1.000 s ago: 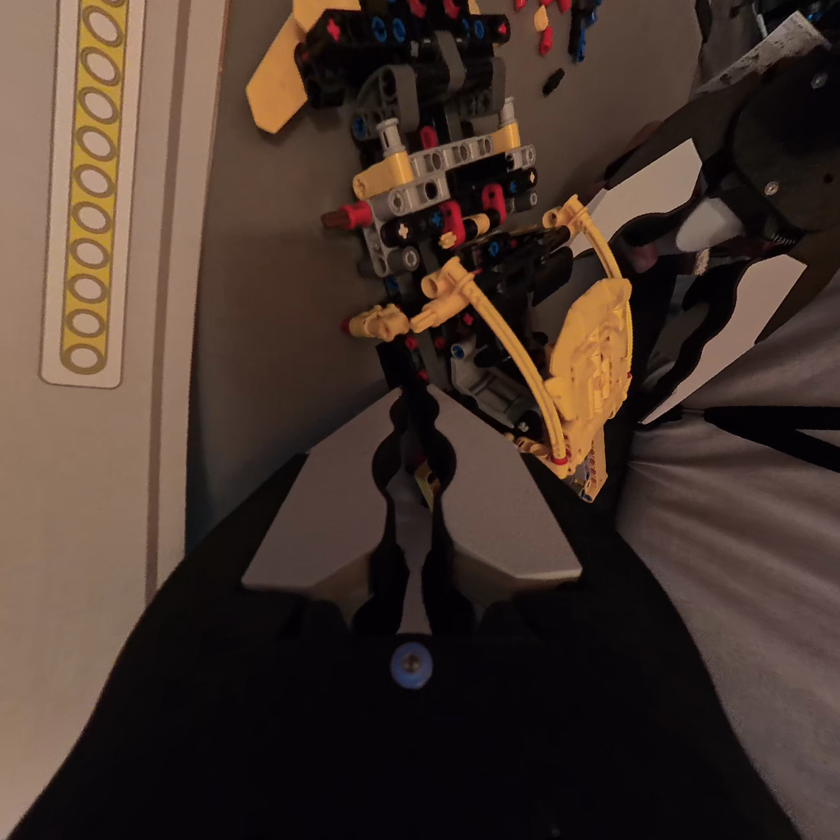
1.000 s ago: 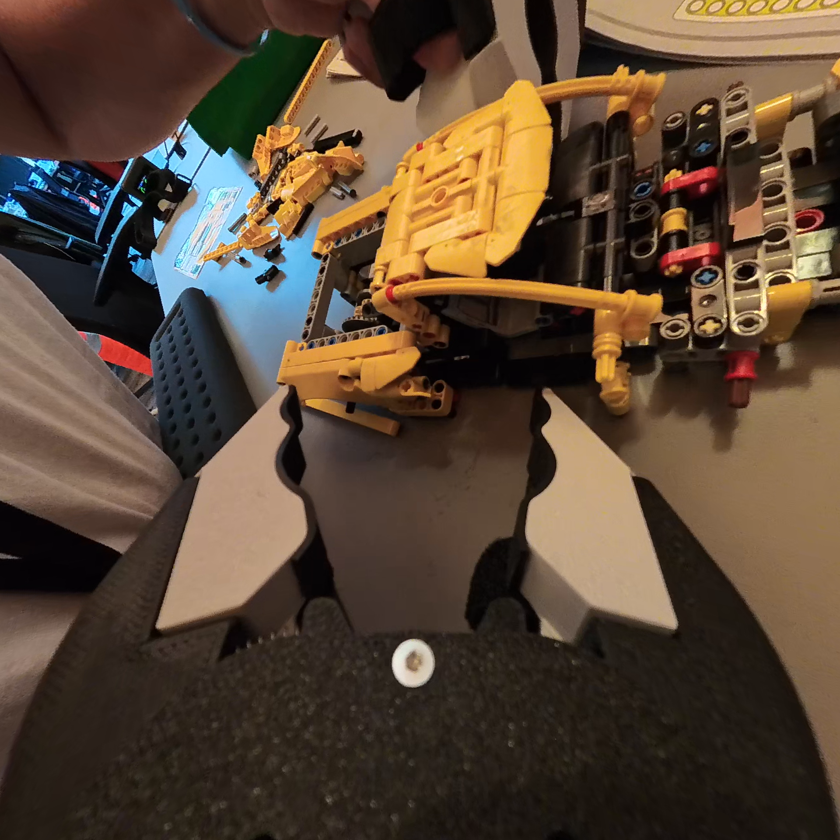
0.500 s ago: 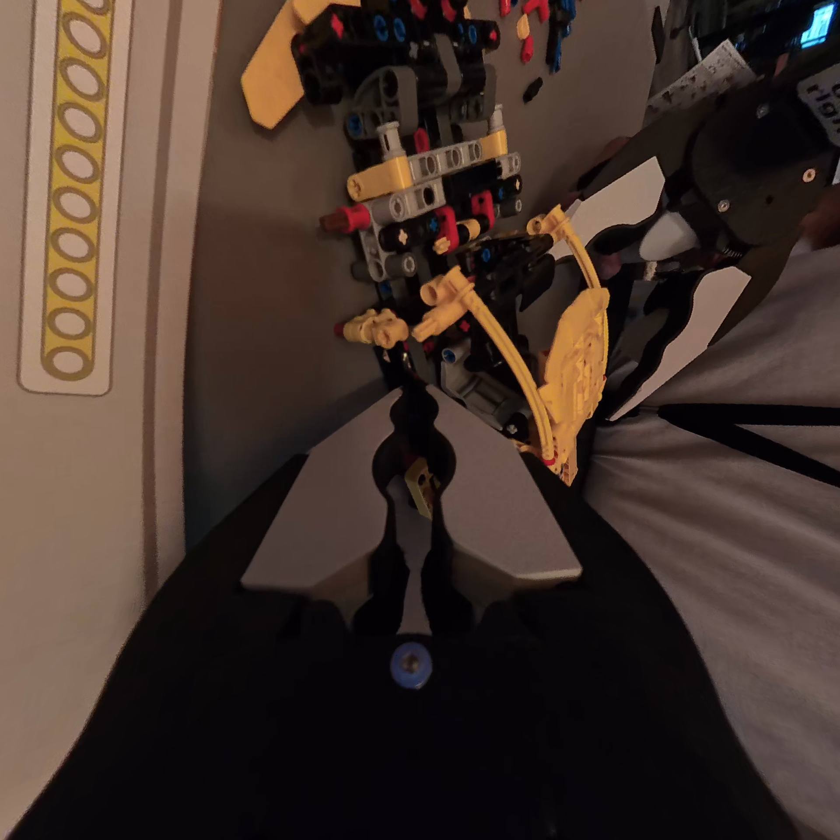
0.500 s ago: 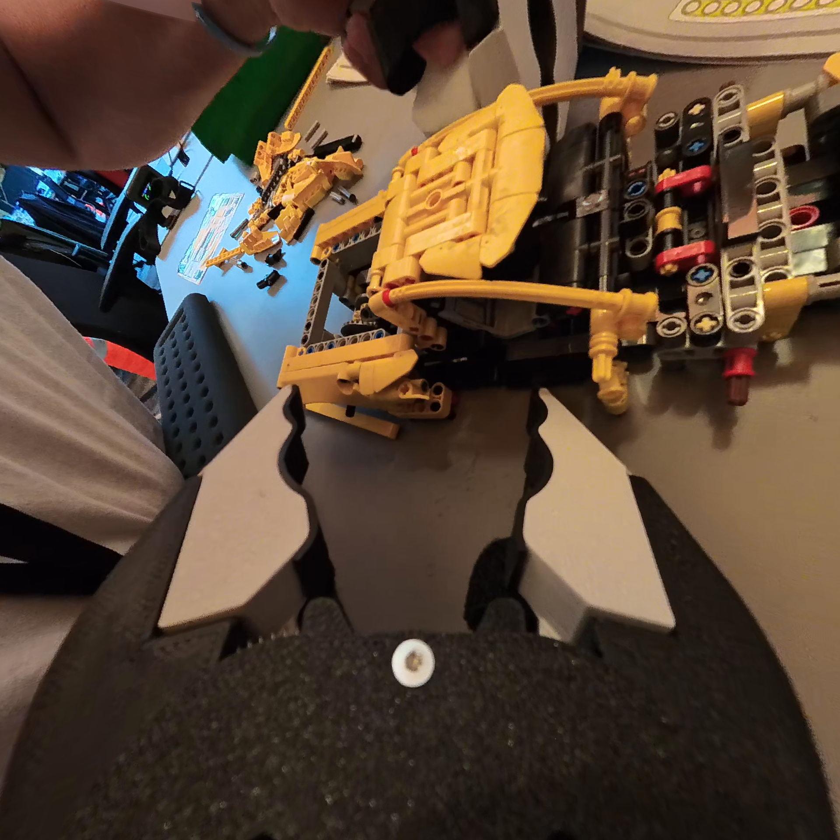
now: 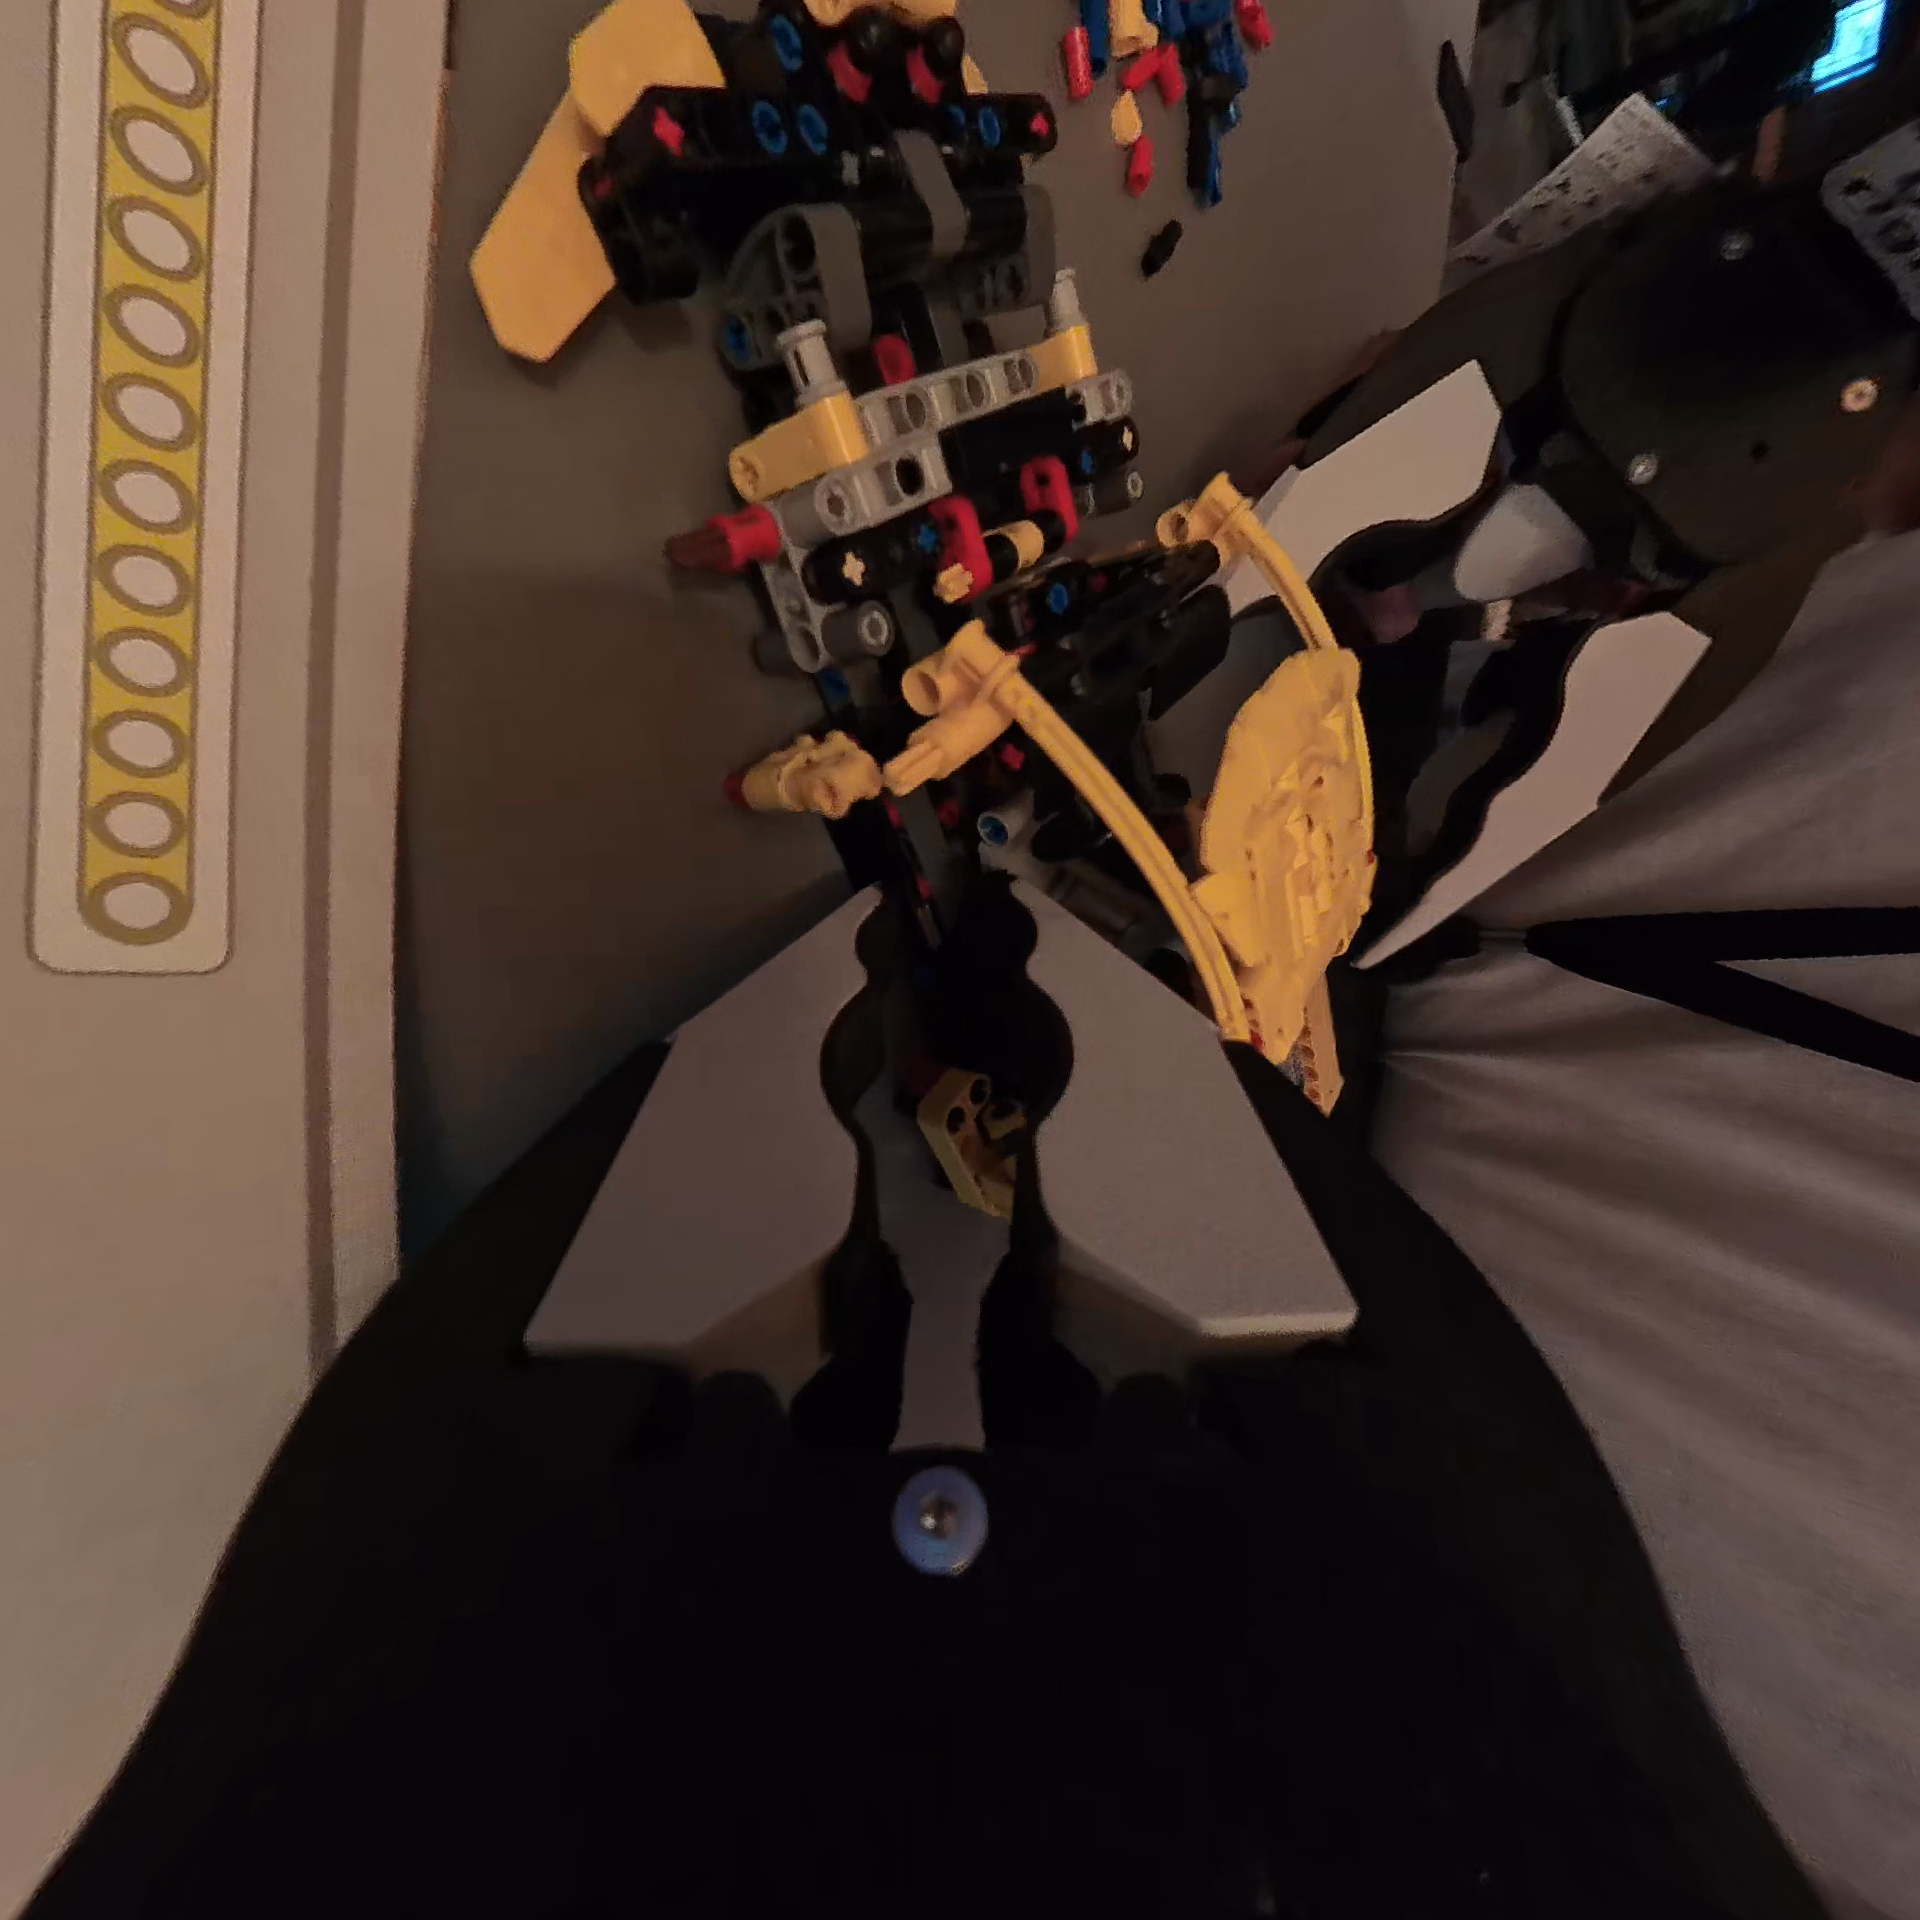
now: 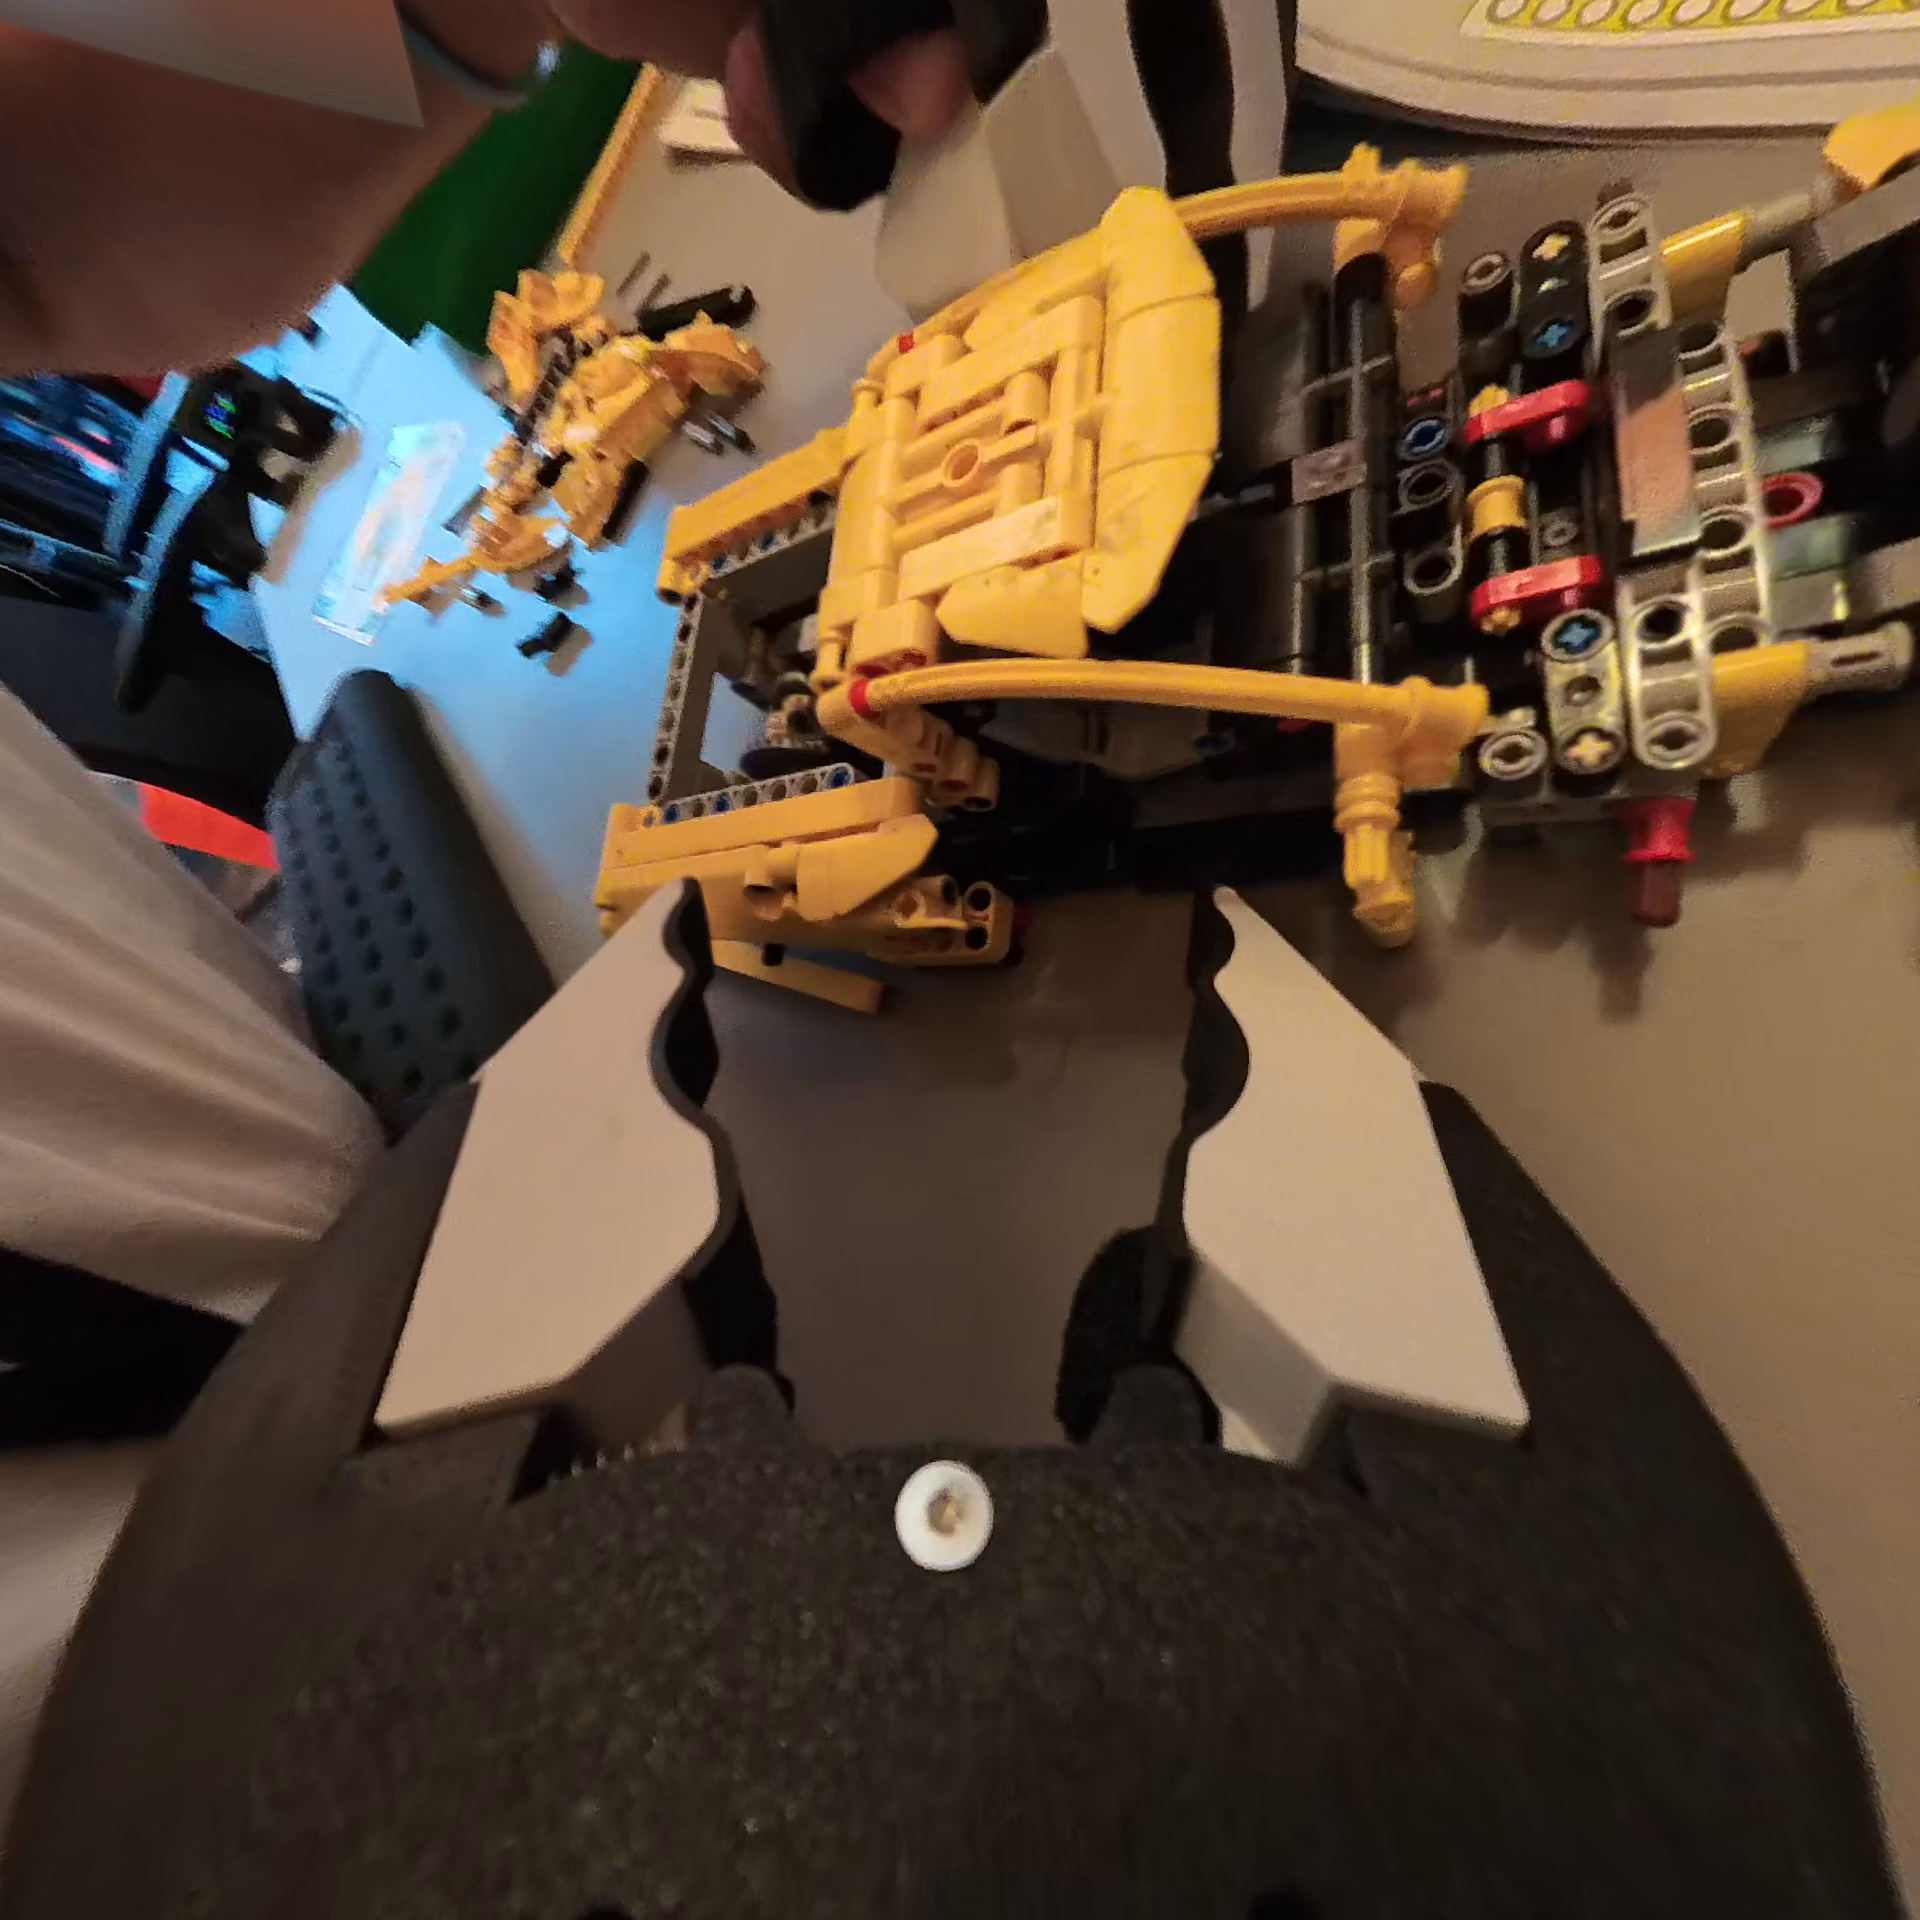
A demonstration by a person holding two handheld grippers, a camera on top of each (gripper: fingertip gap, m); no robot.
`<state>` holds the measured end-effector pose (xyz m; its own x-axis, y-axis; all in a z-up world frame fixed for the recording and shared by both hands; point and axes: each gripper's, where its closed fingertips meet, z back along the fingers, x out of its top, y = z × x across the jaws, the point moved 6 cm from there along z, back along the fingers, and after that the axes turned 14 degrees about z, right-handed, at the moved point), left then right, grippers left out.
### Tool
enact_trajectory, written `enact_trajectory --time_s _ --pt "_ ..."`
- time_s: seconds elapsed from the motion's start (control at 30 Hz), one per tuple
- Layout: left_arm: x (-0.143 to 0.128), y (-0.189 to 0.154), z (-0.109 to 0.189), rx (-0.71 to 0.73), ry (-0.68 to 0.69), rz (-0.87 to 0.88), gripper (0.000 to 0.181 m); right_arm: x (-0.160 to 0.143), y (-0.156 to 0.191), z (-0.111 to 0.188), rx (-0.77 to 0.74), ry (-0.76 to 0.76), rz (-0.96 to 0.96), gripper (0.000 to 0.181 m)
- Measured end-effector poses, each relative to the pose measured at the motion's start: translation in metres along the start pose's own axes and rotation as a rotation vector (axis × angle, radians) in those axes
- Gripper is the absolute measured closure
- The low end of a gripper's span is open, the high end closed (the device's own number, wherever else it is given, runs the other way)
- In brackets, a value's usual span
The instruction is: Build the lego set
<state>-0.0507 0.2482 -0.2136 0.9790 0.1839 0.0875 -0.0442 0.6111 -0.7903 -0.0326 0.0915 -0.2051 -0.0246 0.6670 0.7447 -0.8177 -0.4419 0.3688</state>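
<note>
Yellow lego model (image 6: 1039, 499) on table | left claw (image 5: 940, 935) clamps its frame | right claw (image 6: 945, 935) apart, empty

No writing can be read anywhere. The instruction sheet (image 5: 135, 499) at the left bears only a drawn yellow beam; the paper (image 5: 1579, 177) at far right is too blurred.

Left tool (image 5: 951, 914) clamped; right tool (image 6: 945, 914) spread wide.

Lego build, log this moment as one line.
left hand-held gripper: shut on lego model | right hand-held gripper: open, empty, beside model's yellow side assembly | model on table | loose pins beyond
</note>
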Motion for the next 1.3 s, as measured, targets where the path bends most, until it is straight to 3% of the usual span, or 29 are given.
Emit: enact_trajectory --time_s 0.2,0.5,0.73,0.83,1.03,1.17,1.3 --pt "0.000 -0.005 0.003 0.195 -0.013 -0.103 0.179 0.002 0.001 -0.004 -0.048 0.052 0.040 0.090" --pt "0.003 -0.001 0.003 0.114 0.022 -0.043 0.177 0.000 -0.001 -0.002 -0.057 0.060 0.052 0.095" --pt "0.014 -0.004 0.001 0.155 0.267 -0.195 0.177 0.000 -0.002 -0.002 -0.048 0.066 0.056 0.095" --pt "0.017 -0.005 -0.001 0.165 0.299 -0.214 0.176 0.000 -0.002 -0.002 -0.050 0.076 0.055 0.096" --pt "0.014 0.001 0.001 0.072 0.225 -0.149 0.177 -0.001 -0.002 -0.001 -0.053 0.066 0.050 0.096" --pt "0.010 0.000 0.017 -0.091 0.117 -0.048 0.181 -0.002 -0.002 0.000 -0.024 -0.022 -0.019 0.092" --pt "0.011 0.008 0.025 -0.074 0.014 -0.007 0.181 -0.001 -0.005 0.008 -0.024 -0.066 -0.064 0.092"
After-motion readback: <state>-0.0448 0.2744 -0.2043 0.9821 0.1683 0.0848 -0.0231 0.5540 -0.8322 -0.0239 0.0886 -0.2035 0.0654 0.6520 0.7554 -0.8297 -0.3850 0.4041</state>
